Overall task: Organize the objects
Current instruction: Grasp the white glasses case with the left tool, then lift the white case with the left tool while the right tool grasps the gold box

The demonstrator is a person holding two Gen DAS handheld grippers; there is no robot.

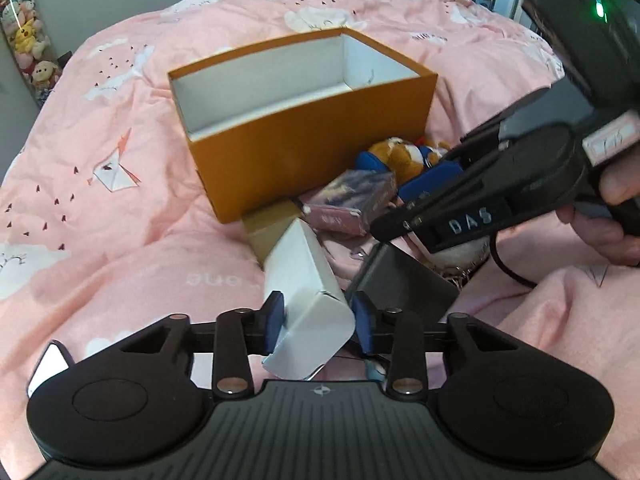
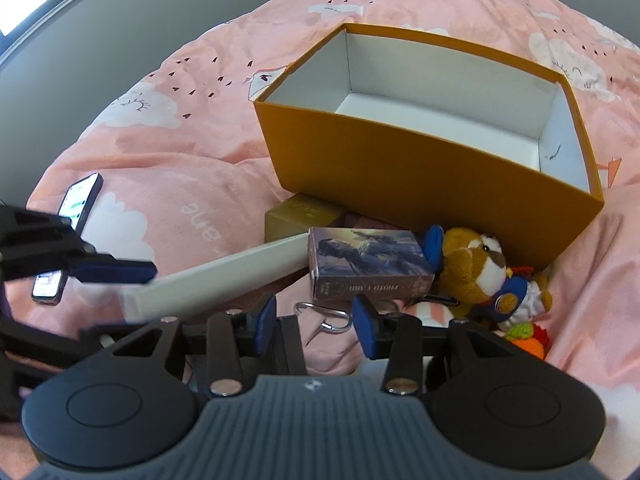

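My left gripper point(image 1: 319, 320) is shut on the near end of a long white box point(image 1: 304, 268), which is tilted up off the pink duvet; a left finger point(image 2: 116, 271) shows beside that box point(image 2: 224, 276) in the right wrist view. My right gripper point(image 2: 315, 324) stands open over a metal ring point(image 2: 324, 320), with a dark grey box point(image 1: 404, 284) partly under its left finger point(image 1: 420, 220). Behind stands an orange box point(image 2: 420, 184) with an empty white inside. In front of its wall lie a gold box point(image 2: 300, 216), a photo card box point(image 2: 368, 264) and a brown plush toy point(image 2: 472, 268).
Everything lies on a bed with a rumpled pink duvet point(image 1: 120, 208). Two phones point(image 2: 80, 196) lie at its left side. A person's hand point(image 1: 612, 216) holds the right gripper. An orange knitted thing point(image 2: 528, 340) sits by the plush. Soft toys point(image 1: 24, 40) hang at the far left.
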